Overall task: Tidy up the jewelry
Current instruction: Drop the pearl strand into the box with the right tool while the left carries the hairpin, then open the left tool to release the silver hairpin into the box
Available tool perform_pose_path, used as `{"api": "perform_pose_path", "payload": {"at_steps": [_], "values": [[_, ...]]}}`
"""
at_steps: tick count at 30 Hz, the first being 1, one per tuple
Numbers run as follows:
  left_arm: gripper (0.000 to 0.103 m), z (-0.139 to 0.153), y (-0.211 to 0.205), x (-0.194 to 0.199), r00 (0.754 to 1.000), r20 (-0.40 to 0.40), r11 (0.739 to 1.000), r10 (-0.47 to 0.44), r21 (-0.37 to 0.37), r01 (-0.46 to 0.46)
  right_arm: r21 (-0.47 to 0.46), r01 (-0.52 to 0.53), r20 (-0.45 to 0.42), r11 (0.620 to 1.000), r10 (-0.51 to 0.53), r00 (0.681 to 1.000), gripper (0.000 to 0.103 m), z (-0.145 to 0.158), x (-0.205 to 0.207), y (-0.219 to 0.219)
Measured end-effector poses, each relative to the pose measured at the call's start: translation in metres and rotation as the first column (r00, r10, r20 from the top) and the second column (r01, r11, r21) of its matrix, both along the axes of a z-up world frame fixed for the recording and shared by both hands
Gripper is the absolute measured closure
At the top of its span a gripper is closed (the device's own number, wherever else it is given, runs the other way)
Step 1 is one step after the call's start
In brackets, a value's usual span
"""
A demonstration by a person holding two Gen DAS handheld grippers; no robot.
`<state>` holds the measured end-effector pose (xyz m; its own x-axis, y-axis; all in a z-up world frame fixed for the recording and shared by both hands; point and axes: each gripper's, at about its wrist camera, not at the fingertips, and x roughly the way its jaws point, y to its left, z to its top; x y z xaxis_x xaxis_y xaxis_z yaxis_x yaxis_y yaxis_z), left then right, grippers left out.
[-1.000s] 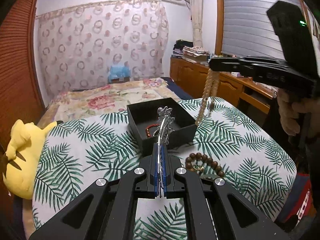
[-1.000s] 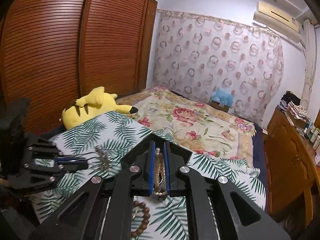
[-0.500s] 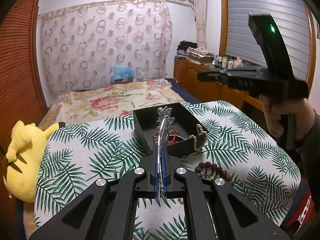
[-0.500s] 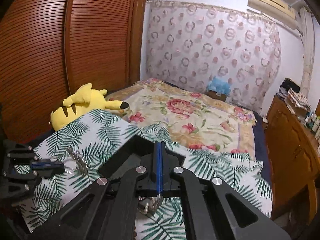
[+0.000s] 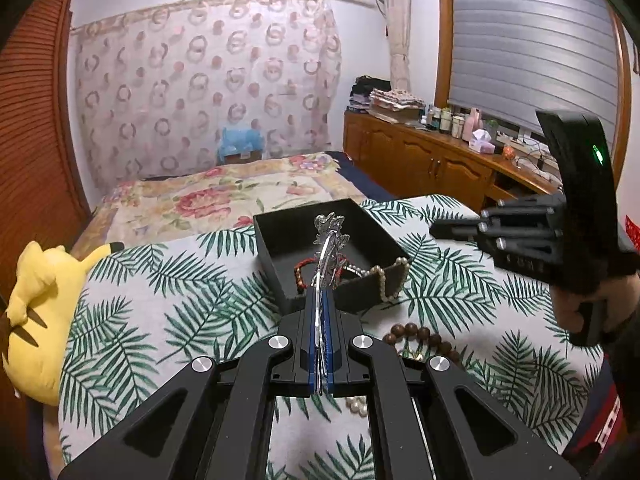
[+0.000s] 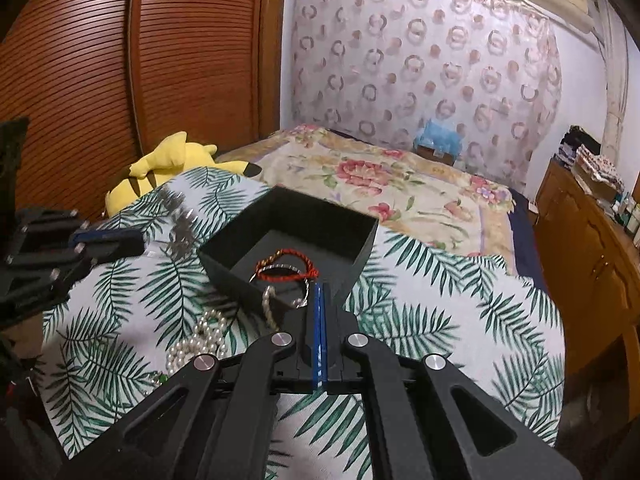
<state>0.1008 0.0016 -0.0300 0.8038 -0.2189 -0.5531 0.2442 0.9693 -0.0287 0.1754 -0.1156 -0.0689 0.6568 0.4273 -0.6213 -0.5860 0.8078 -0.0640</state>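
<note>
Left wrist: left gripper [image 5: 320, 320] clamps a silver ornament [image 5: 329, 250] above the box [image 5: 362, 294]; right gripper [image 6: 320, 320] closed, empty.

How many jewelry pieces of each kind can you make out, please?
Silver hairpin: 1
Red cord bracelet: 1
Silver bangle: 1
Cream bead strand: 1
Brown bead bracelet: 1
Pearl strand: 1
Total: 6

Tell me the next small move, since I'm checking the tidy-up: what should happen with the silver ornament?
Probably carry the left hand-held gripper forward over the black box and let go: it is shut on the silver ornament, and the box already holds bracelets.
</note>
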Motion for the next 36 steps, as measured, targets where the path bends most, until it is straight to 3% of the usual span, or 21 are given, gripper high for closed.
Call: {"api": "perform_pose_path", "payload": {"at_steps": [4,14,30,36], "values": [[0.101,0.004,-0.007,0.013,1.000,0.008,1.000,0.003,0.015,-0.003,0.018,0.005,-0.035,1.000,-0.004,0.999,0.084,-0.012,-0.002,-0.002],[0.101,0.006,-0.019,0.041,1.000,0.009,0.999,0.014,0.045,-0.014,0.064,0.019,-0.132,0.998,-0.011,0.991,0.084,-0.039,0.004,0.008],[0.100,0.001,-0.025,0.101,0.999,-0.016,0.997,0.035,0.075,-0.034,0.093,0.037,-0.114,0.995,-0.027,0.993,0.084,-0.027,-0.002,-0.003],[0.092,0.002,-0.022,0.093,0.999,-0.023,0.997,0.035,0.068,-0.034,0.093,0.022,-0.113,0.995,-0.012,0.993,0.084,-0.030,-0.017,-0.009]]}}
